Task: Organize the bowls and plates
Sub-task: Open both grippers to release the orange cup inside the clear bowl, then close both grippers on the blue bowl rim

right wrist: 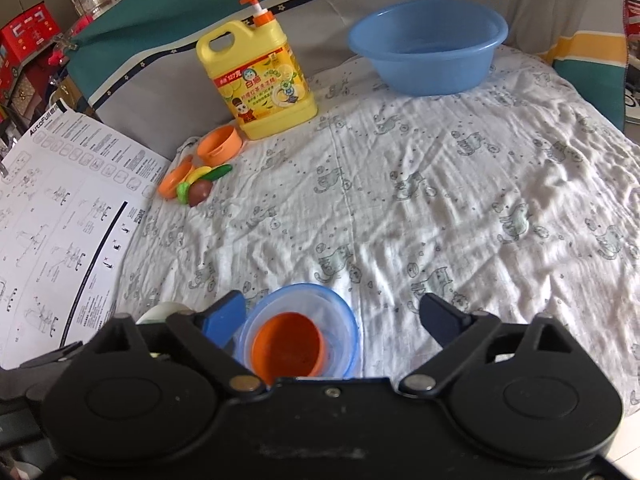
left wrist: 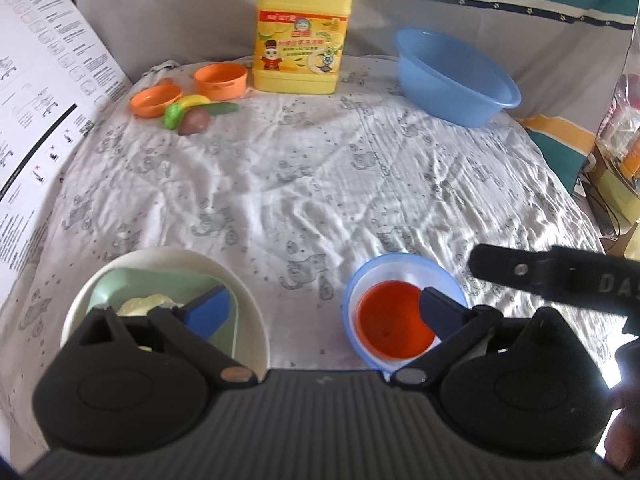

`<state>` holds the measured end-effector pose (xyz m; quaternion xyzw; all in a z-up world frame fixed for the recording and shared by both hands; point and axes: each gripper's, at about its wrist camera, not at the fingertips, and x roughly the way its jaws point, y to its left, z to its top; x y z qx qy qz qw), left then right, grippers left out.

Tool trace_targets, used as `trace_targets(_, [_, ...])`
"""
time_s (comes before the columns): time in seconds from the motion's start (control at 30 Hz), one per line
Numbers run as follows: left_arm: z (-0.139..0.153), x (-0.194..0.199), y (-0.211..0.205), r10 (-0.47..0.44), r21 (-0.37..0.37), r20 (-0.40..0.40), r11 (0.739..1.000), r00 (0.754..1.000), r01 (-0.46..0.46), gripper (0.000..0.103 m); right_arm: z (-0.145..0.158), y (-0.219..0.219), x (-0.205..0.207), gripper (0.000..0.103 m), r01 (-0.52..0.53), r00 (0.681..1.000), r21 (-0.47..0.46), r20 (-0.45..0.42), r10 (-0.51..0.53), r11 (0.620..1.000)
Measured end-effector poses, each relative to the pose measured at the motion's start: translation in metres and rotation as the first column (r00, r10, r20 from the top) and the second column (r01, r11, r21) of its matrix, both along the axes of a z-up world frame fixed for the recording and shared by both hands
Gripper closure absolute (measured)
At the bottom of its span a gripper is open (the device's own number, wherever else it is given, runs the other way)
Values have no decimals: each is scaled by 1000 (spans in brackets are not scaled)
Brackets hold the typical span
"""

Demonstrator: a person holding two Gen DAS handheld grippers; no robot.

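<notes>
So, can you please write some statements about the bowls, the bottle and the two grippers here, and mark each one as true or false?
1. The small orange bowl sits inside the clear blue-rimmed bowl. True.
2. The large blue plastic basin holds the toy fruits. False: the toy fruits lie on the cloth beside the orange toy dishes.
3. The yellow detergent bottle stands upright. True.
4. The left gripper is shut on the pale green dish. False: it is open, and the pale green dish lies in the round white bowl.
5. The right gripper is open. True.
</notes>
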<state>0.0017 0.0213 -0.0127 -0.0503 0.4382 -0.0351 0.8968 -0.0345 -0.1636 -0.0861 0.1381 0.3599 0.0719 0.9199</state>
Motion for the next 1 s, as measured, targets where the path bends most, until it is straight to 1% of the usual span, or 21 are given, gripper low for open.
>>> trace_targets(0.13, [-2, -7, 8, 8, 9, 13, 1000, 1000, -8, 0, -3, -7, -8, 0, 26, 1000, 13, -8, -26, 1000])
trace_targets(0.27, [-7, -14, 12, 4, 4, 21, 1000, 1000, -4, 0, -9, -14, -12, 0, 42, 999, 24, -29, -41, 999])
trace_targets(0.47, [-15, -20, 1, -47, 33, 33, 998, 998, 46, 0, -22, -16, -12, 0, 59, 996, 40, -75, -56, 997])
trace_targets(0.63, [-25, -18, -8, -79, 34, 11, 996, 997, 78, 0, -30, -14, -10, 0, 57, 994, 42, -97, -52, 997])
trace_targets(0.77, [-31, -15, -9, -88, 25, -2, 996, 996, 88, 0, -35, -13, -6, 0, 57, 992, 71, -115, -49, 996])
trace_targets(0.93, [-37, -10, -9, -93, 4, -4, 996, 996, 93, 0, -40, -10, 0, 0, 51, 991, 57, -125, -44, 997])
trace_targets(1.0, [-39, -7, -9, -92, -9, -5, 996, 996, 92, 2, -40, -7, 1, 3, 45, 992, 48, -116, -40, 998])
